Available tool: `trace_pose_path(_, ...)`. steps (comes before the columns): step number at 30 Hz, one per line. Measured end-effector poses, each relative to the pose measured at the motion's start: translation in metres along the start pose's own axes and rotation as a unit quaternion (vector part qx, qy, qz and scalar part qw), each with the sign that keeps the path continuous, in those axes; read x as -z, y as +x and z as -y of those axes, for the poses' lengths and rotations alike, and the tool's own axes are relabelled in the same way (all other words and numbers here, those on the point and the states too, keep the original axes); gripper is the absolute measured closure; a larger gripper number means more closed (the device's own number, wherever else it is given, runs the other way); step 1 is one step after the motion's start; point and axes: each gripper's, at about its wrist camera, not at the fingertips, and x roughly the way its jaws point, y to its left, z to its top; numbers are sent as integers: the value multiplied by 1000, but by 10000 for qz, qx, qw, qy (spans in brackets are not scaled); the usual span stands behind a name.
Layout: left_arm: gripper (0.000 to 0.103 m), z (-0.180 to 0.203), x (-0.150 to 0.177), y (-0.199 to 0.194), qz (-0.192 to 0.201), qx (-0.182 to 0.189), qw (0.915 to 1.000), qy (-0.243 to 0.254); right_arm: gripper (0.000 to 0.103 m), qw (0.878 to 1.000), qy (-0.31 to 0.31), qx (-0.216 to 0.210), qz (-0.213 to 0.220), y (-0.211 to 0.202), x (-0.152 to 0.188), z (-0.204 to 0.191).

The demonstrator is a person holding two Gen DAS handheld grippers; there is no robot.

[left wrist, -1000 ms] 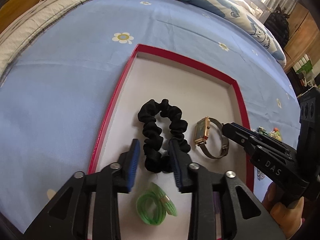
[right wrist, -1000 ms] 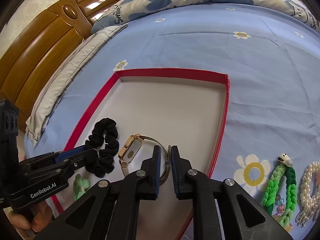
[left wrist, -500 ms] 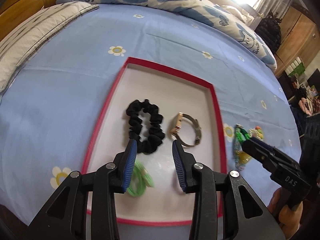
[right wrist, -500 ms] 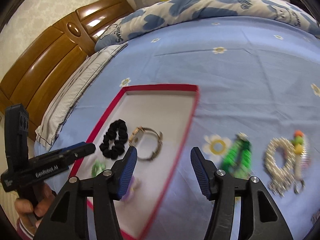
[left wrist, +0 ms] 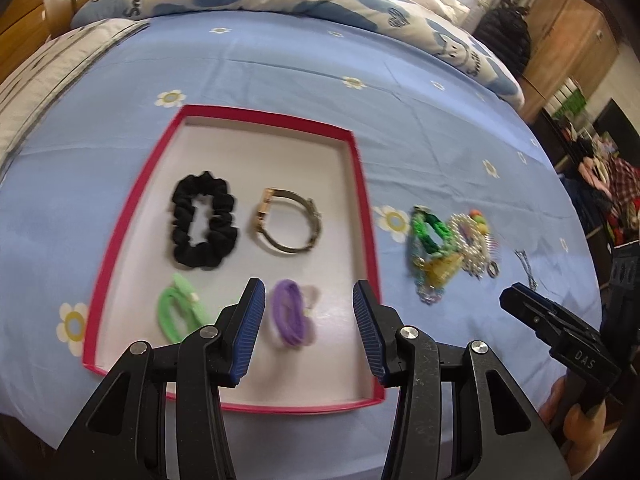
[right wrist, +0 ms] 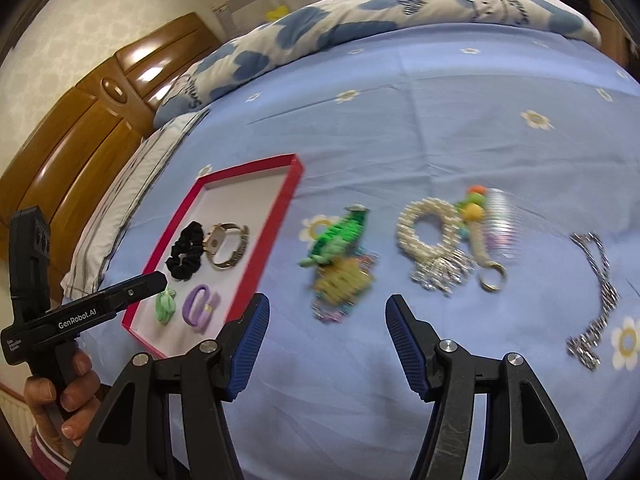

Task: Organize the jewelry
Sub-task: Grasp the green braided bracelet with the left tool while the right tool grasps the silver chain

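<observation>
A: Where do the grippers stand?

B: The left gripper (left wrist: 308, 328) hangs over the near edge of the tray (left wrist: 362, 184) with its jaws spread wide and nothing between them; the right gripper (right wrist: 326, 344) is over the bedsheet (right wrist: 440, 128) to the tray's right, jaws likewise released and bare.

A: And the jewelry?

B: Four pieces lie in the tray; the scrunchie (left wrist: 204, 220) toward the left edge, the watch (left wrist: 290, 222) just beside it on the right; nearer the front edge, the green tie (left wrist: 178, 312) at the left and the purple tie (left wrist: 290, 318) beside it.

A: Outside it?

B: On the sheet right of the tray, a green braid (right wrist: 340, 236) touching a yellow clip (right wrist: 344, 282); then a pearl ring (right wrist: 434, 236), a comb (right wrist: 500, 220), a key ring (right wrist: 494, 280); a chain (right wrist: 596, 300) well apart toward the right edge.
</observation>
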Motion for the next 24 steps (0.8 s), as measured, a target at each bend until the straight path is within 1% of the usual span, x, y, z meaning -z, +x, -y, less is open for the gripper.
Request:
trace_pose_path(7,59,30,3,2,-68,116,9994,308,40,9989,380,257,136,-20,13,37)
trace_pose_path(12,59,52,3,11,-170,226,9983,512,40,9962,652,492,286,-40,18,70)
trace_pose_path(18,59,78,-6,24,-259,343,9960,777,40,9911,943,831,444,-57,20,110)
trace_pose_path(22,59,98,-15,34,-256,428,9939,989,40,9867,1054,1127,506,-59,19,133)
trace_pose_path(24,59,106,-20,42,-283,475,9929,1048,40,9853,1085,1209,538,-58,18,143)
